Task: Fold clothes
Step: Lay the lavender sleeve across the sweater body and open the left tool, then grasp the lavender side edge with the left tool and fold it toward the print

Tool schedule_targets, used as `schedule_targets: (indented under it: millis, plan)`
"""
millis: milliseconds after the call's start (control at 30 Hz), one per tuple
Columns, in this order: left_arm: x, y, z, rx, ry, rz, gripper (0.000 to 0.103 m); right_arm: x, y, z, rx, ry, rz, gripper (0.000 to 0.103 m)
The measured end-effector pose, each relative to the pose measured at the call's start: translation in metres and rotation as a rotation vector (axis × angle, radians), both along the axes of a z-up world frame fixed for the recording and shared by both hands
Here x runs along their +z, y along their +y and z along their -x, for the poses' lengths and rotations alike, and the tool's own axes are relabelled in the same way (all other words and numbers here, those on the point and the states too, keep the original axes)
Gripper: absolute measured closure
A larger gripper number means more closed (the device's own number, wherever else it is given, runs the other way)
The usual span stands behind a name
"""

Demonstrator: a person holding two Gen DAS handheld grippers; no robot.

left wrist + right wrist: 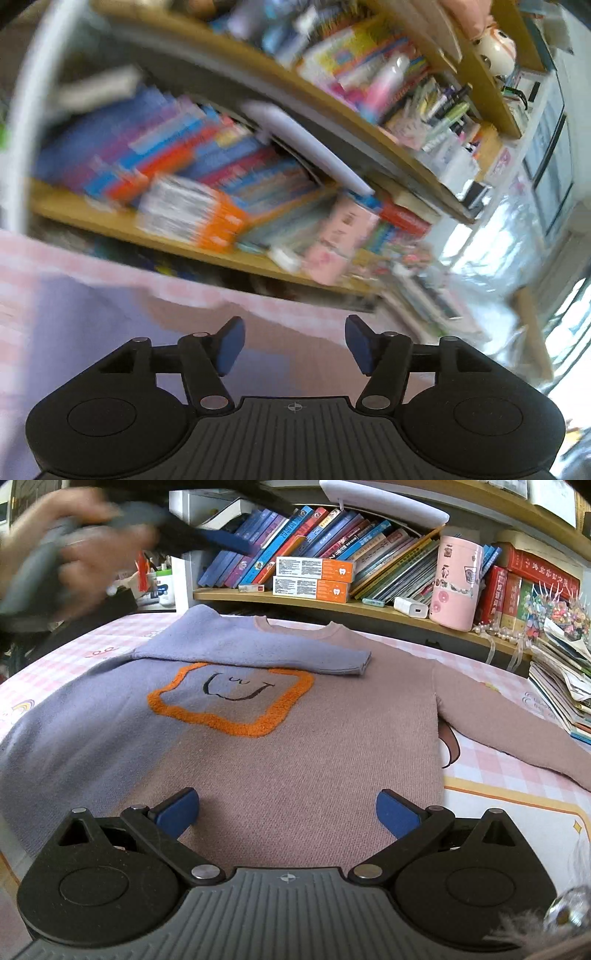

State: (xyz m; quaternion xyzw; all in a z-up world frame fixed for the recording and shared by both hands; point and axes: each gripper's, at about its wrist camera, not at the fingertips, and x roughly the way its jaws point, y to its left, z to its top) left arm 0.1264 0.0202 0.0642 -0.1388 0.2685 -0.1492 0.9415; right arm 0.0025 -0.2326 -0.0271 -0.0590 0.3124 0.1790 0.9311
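The right gripper (287, 814) hovers released over the sweater (280, 753), which lies flat on the checked bench (509, 771), its lilac sleeve (255, 651) folded across the chest. The left gripper (294, 345), also released, is raised toward the bookshelf (229, 254).
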Motion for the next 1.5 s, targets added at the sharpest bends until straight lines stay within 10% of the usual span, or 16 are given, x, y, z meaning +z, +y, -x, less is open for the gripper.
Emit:
schedule_targets:
  millis: [367, 700, 833, 1000, 1133, 1500]
  plan:
    - [-0.047, 0.069, 0.096, 0.137, 0.061, -0.381, 0.042, 0.000, 0.000, 0.000, -0.015, -0.008, 0.014, 0.000]
    - [-0.072, 0.082, 0.098, 0.080, 0.101, -0.293, 0.045, 0.011, -0.039, 0.015, -0.183, -0.038, -0.012, 0.004]
    - [-0.079, 0.085, 0.102, 0.036, 0.096, -0.224, 0.054, 0.009, -0.060, 0.020, -0.233, 0.022, -0.079, 0.035]
    - [-0.084, 0.099, 0.102, 0.025, 0.100, -0.118, 0.094, 0.008, -0.062, 0.026, -0.229, 0.056, -0.091, 0.061]
    - [-0.087, 0.118, 0.102, 0.018, 0.113, -0.027, 0.098, 0.010, -0.054, 0.024, -0.226, 0.069, -0.109, 0.087]
    - [-0.091, 0.164, 0.117, 0.092, 0.103, 0.021, 0.098, 0.012, 0.001, 0.014, -0.142, 0.070, -0.057, 0.088]
